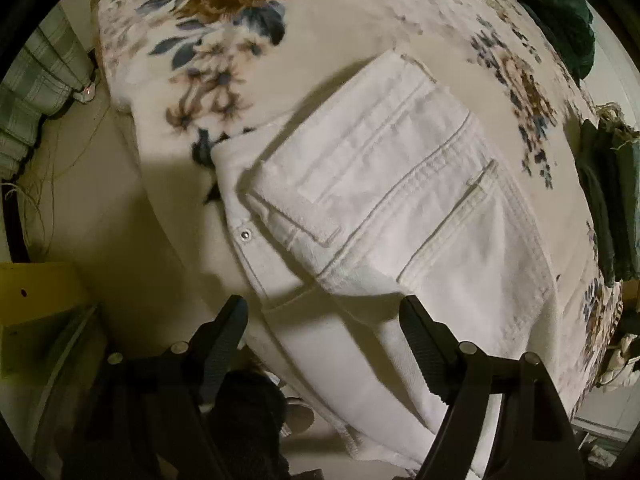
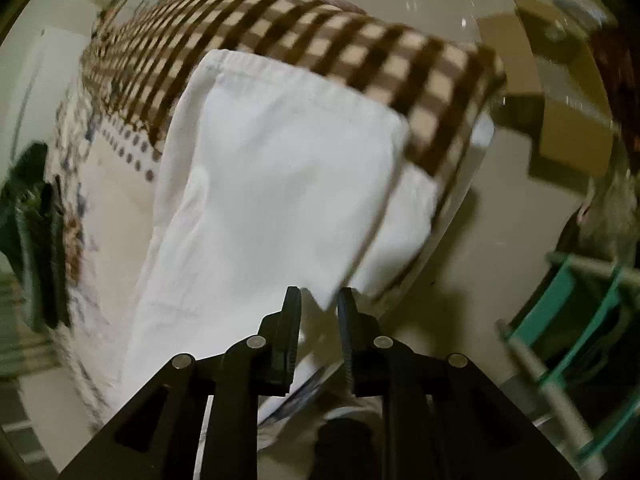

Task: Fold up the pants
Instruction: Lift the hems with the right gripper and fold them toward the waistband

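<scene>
The white pants (image 1: 384, 208) are lying part-folded on the floral blanket (image 1: 248, 40), the left gripper (image 1: 324, 320) hovering wide open over the waist, the right gripper (image 2: 319, 300) standing narrowly apart around the leg hem's near corner, with further folding seemingly remaining.

White pants (image 1: 400, 200) lie on a cream blanket (image 1: 340, 12) with brown-and-blue flowers, beside brown-and-cream checked cloth (image 2: 360, 52).

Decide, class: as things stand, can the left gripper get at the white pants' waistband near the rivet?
Probably yes. The left gripper hangs over the pants with its jaws wide apart and nothing between them. The rivet lies just ahead, uncovered, on the floral blanket.
</scene>
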Tool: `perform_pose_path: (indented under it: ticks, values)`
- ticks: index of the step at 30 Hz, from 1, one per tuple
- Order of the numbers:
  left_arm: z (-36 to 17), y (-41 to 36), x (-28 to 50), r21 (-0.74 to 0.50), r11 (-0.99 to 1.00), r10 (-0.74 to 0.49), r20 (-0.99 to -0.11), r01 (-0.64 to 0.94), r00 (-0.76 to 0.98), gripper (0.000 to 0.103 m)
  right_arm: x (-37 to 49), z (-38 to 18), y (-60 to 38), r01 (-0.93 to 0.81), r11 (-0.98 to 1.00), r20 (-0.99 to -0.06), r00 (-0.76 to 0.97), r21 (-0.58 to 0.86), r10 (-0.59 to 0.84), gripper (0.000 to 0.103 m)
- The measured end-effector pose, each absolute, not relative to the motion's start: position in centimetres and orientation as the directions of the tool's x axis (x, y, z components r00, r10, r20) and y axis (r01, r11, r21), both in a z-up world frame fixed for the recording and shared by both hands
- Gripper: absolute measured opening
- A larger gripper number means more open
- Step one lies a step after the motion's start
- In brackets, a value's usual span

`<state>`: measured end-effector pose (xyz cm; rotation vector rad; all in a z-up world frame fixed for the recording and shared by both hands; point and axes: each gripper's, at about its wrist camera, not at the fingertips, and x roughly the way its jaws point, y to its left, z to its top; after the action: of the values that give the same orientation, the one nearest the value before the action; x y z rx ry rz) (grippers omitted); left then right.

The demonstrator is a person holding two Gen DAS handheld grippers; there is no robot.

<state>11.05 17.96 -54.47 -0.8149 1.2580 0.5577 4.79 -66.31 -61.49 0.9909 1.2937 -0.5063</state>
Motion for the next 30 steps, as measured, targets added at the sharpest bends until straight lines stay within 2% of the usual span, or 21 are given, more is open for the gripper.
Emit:
perform_pose_path:
  ticks: [1,8,12,14,15,16,18,26,27,28,30]
  values:
    - [-54.1,18.1,11.1,-0.236,0.611,-0.063,-0.966,-0.756,0.251,0.077,4.5,-61.4,-66.0,0.794,0.511,-0.943,0.256,0.33,0.211,0.029]
    - [-52.5,20.0,13.0,-0.273,0.619,-0.053,-0.95,-0.736,0.308,0.077,6.1,-61.2,-57.6,0.74,0.538,-0.909,0.254,0.403,0.331,0.029]
    - [-55.1,22.1,14.1,-0.281,0.621,-0.087,-0.952,-0.732,0.292,0.074,7.7,-61.3,-51.2,0.721,0.549,-0.893,0.226,0.423,0.39,0.029]
    - [-56.5,22.7,14.8,-0.3,0.604,-0.115,-0.949,-0.738,0.292,0.054,8.0,-61.5,-48.5,0.717,0.558,-0.892,0.202,0.416,0.405,0.029]
    - [-56.5,23.1,14.4,-0.299,0.604,-0.102,-0.948,-0.739,0.3,0.032,8.2,-61.7,-47.2,0.717,0.571,-0.896,0.174,0.399,0.408,0.029]
    - [-56.4,23.6,14.0,-0.301,0.608,-0.092,-0.946,-0.734,0.311,0.02,8.3,-61.8,-46.6,0.719,0.573,-0.898,0.165,0.393,0.409,0.029]
    - [-55.8,24.1,13.1,-0.357,0.608,-0.122,-0.924,-0.709,0.361,0.016,8.3,-61.9,-45.1,0.719,0.572,-0.894,0.154,0.394,0.421,0.029]
    - [-51.6,26.3,11.5,-0.472,0.639,-0.208,-0.866,-0.608,0.454,0.015,7.9,-62.8,-39.5,0.73,0.556,-0.869,0.103,0.397,0.484,0.029]
    - [-51.3,26.8,11.3,-0.474,0.644,-0.214,-0.865,-0.6,0.454,0.015,8.0,-62.8,-39.0,0.728,0.559,-0.869,0.102,0.397,0.485,0.031]
    - [-51.5,27.2,11.8,-0.469,0.649,-0.214,-0.868,-0.6,0.447,0.015,8.1,-62.9,-38.6,0.728,0.559,-0.868,0.101,0.397,0.485,0.037]
    - [-52.1,27.8,12.0,-0.459,0.655,-0.22,-0.876,-0.601,0.429,0.015,8.0,-63.1,-37.8,0.738,0.548,-0.867,0.1,0.395,0.489,0.04]
